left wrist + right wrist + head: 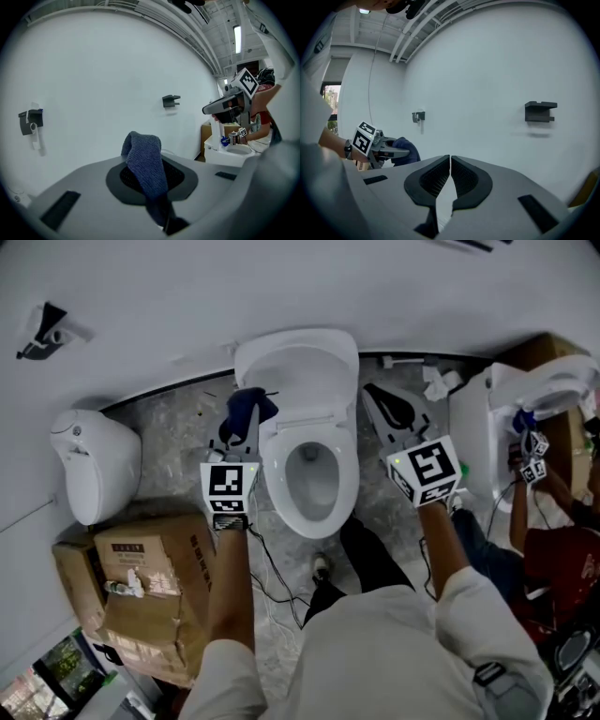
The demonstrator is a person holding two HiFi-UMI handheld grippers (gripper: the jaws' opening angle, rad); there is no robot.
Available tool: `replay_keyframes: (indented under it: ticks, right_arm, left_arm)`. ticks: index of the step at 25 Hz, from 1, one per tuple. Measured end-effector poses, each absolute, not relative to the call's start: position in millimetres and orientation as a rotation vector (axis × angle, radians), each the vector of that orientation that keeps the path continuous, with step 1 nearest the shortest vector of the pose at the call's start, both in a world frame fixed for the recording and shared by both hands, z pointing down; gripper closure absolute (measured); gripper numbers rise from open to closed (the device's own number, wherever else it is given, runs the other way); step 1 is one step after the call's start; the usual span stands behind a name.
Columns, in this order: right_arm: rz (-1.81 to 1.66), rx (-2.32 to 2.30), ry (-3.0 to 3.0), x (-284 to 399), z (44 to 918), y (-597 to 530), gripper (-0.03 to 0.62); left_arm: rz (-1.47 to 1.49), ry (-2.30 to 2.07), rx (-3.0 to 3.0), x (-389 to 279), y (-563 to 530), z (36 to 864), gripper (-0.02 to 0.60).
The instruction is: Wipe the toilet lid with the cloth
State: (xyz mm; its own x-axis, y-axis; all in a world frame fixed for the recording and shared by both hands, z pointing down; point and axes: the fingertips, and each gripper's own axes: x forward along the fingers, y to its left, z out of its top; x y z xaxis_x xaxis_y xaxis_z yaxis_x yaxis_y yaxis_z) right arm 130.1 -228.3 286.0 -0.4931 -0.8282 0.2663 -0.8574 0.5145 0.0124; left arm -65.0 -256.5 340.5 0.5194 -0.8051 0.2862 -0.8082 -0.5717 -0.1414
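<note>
A white toilet (309,470) stands against the wall with its lid (298,367) raised and the bowl showing. My left gripper (242,423) hangs just left of the seat, shut on a dark blue cloth (249,406). In the left gripper view the cloth (146,166) sticks up from between the jaws and droops over them. My right gripper (394,409) is to the right of the toilet, shut with nothing in it. The right gripper view shows its pads pressed together (450,176) before a bare white wall, with the left gripper (391,151) and its cloth off to the left.
A small white appliance (92,463) sits at the left above stacked cardboard boxes (141,601). A second toilet (525,404) with another person working at it is at the right. Cables run over the speckled floor (178,418). Two dark brackets (171,100) are fixed to the wall.
</note>
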Motion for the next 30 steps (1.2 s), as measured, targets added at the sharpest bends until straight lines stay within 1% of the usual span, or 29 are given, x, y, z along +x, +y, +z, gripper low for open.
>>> replay_keyframes:
  ticks: [8,13,18,24,30]
  right_arm:
    - [0.226,1.411,-2.506,135.4,319.2,-244.5,0.563]
    - [0.268,1.404,-2.497,143.6,335.2,-244.4,0.563]
    - [0.290,1.389,-2.479,152.0,351.0,-241.6,0.563]
    - [0.325,1.421,-2.455,167.2,364.4,-240.4,0.563]
    - [0.356,1.451,-2.432,182.6,372.0,-240.5,0.563]
  left_arm:
    - [0.603,-1.487,2.628,-67.6,-303.1,398.3,0.535]
    - [0.715,-1.480,2.602,-62.4,-327.8,436.5,0.535]
    - [0.779,-1.476,2.611,-54.2,-350.4,449.0,0.534]
    - [0.702,-1.448,2.631,-21.2,-359.5,445.6,0.532]
    - [0.660,-1.350,2.720,31.0,-354.6,448.1,0.532]
